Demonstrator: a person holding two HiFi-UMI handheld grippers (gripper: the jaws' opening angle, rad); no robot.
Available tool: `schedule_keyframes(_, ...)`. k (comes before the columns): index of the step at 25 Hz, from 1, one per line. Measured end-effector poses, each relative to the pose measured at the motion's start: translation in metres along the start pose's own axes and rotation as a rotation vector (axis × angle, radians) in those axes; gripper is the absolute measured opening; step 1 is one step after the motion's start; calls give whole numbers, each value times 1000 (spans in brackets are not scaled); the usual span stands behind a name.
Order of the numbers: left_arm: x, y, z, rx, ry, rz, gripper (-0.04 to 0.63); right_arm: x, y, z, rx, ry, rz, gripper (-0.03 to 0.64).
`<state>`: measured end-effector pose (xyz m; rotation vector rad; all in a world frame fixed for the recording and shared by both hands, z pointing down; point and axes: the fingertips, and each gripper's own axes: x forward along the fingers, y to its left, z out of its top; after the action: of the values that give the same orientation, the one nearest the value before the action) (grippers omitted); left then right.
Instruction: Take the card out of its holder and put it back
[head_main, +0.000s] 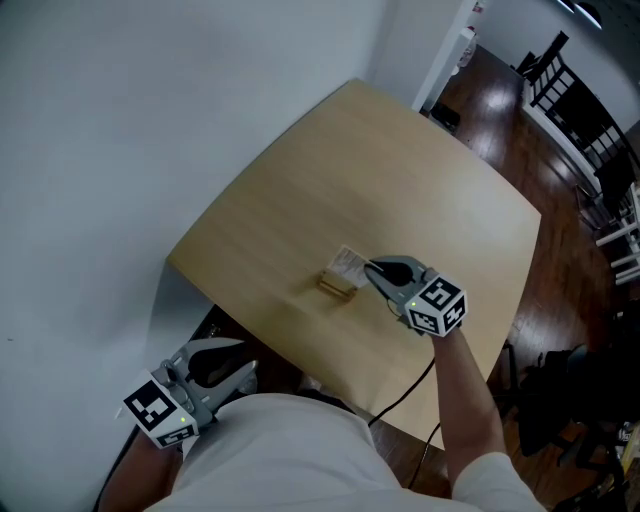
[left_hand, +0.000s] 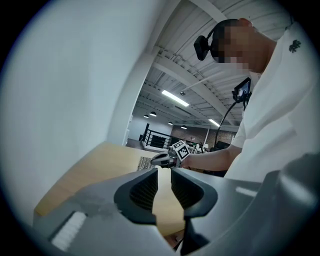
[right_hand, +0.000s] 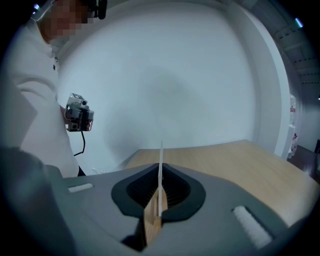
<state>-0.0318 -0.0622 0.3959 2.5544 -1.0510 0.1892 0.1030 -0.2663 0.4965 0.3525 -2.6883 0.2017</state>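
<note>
A small wooden card holder (head_main: 337, 286) stands near the middle of the light wooden table (head_main: 400, 170), with a white card (head_main: 348, 264) upright in it. My right gripper (head_main: 370, 268) reaches in from the right and is shut on the card's edge. In the right gripper view the card (right_hand: 161, 165) runs edge-on between the closed jaws of that gripper (right_hand: 160, 192), with the holder (right_hand: 151, 222) below it. My left gripper (head_main: 218, 368) hangs off the table's near left corner, by my body. It is open (left_hand: 164, 187) with nothing between its fingers.
A white wall runs along the table's left side. Dark wooden floor, black chairs (head_main: 560, 70) and a black railing lie beyond the table at the upper right. A black cable (head_main: 415, 385) trails from my right gripper over the table's near edge.
</note>
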Motion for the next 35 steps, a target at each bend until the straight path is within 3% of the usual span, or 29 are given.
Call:
schedule_keyframes(6,-23,-2,0,25,-25,-39,87,-24,28,23,-32,-9,-62,21)
schedule_keyframes(18,-63,20,-7,46,-16,-157,89,-53,163,44,-44,-19,-119,21)
schedule_keyframes(28,-75,23,-18,62,14,-277,97,-52,279,47,-51,16,-102,21)
schedule_keyframes(35,-75,22,-19,100,12,-325,95,-52,310,52,-1,-3,-111,21)
